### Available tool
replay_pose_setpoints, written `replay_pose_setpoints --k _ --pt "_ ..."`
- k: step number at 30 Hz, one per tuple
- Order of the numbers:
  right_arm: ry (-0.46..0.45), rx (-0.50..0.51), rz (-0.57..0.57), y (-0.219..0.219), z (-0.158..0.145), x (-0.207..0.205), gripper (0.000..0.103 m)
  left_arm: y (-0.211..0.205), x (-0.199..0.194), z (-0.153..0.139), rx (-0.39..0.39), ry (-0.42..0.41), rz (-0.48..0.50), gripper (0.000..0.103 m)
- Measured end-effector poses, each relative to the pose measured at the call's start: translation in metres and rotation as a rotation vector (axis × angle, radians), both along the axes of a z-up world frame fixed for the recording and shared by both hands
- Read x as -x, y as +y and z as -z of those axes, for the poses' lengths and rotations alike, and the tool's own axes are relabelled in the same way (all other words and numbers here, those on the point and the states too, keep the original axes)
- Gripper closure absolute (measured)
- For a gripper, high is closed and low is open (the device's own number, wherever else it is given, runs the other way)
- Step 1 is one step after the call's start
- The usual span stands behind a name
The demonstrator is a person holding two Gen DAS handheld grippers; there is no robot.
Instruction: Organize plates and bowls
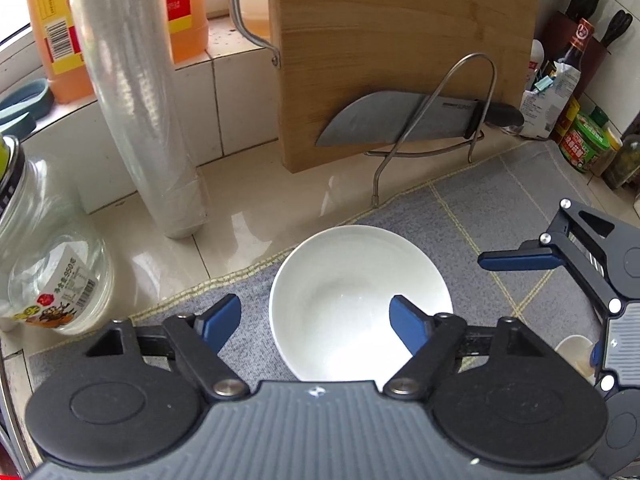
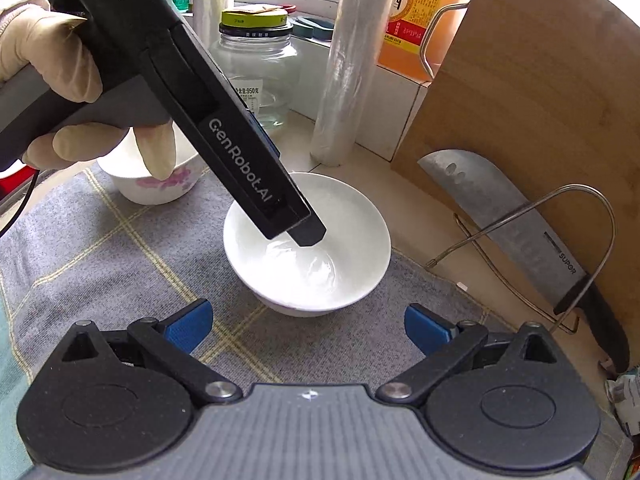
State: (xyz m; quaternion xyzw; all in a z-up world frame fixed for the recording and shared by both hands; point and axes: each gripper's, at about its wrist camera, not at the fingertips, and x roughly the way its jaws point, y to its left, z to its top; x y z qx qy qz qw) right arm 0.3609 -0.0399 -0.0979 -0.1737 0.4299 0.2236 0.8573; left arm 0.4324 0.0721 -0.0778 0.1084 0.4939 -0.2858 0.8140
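Left wrist view. The left gripper (image 1: 316, 322) pointed steeply down over a plain white bowl (image 1: 360, 304) that stood upright on a grey checked cloth (image 1: 516, 208). Its jaws were apart and straddled the bowl's left wall: the left fingertip (image 1: 222, 320) lay outside the rim over the cloth, the right fingertip lay inside the bowl; neither pad visibly pressed the wall. The right gripper (image 1: 560, 288) entered from the right edge, beside the bowl; only one of its blue pads showed clearly. Behind the cloth, a wooden cutting board (image 1: 400, 40) leaned in a wire rack (image 1: 440, 120) with a cleaver (image 1: 400, 120) across it. A roll of plastic film (image 1: 140, 100) and a glass jar (image 1: 52, 264) stood to the left.

Right wrist view. The right gripper (image 2: 306, 330) had its jaws wide apart, with nothing between them, just short of the white bowl. A gloved hand (image 2: 60, 80) held the left gripper's body, whose tip reached into the bowl. A second bowl with a pink flower pattern (image 2: 156, 184) stood on the cloth beyond, largely hidden by the hand.
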Motion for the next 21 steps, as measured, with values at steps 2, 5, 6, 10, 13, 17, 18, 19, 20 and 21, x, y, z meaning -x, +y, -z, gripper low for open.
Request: replay_pose_setpoints --k 2,5,6,10,13,17,18,19,20,21 --pt "0.019 -0.006 -0.007 0.002 0.002 -0.006 0.000 -0.003 -0.004 0.001 0.002 0.009 0.012 0.027" --pt "0.031 0.002 -0.015 0.005 0.006 -0.016 0.000 -0.007 -0.009 0.005 -0.001 0.022 0.024 0.030" --pt "0.036 0.002 -0.018 0.007 0.007 -0.018 0.000 -0.008 -0.010 0.006 -0.002 0.025 0.025 0.030" --pt "0.045 0.000 -0.021 0.010 0.011 -0.025 0.000 -0.012 -0.014 0.010 -0.006 0.042 0.034 0.036" --pt "0.052 0.001 -0.025 0.011 0.015 -0.028 0.004 -0.014 -0.017 0.013 -0.009 0.052 0.028 0.037" --pt "0.056 -0.003 -0.020 0.011 0.018 -0.031 0.011 -0.014 -0.020 0.015 -0.001 0.062 0.026 0.039" --pt "0.056 -0.004 -0.019 0.011 0.018 -0.032 0.012 -0.013 -0.020 0.015 0.000 0.063 0.026 0.040" --pt "0.055 -0.005 -0.017 0.011 0.019 -0.033 0.012 -0.013 -0.020 0.015 0.002 0.063 0.025 0.040" --pt "0.054 -0.007 -0.017 0.011 0.019 -0.034 0.012 -0.013 -0.020 0.016 0.003 0.064 0.025 0.040" --pt "0.051 -0.010 -0.015 0.010 0.019 -0.033 0.012 -0.012 -0.021 0.016 0.006 0.066 0.026 0.040"
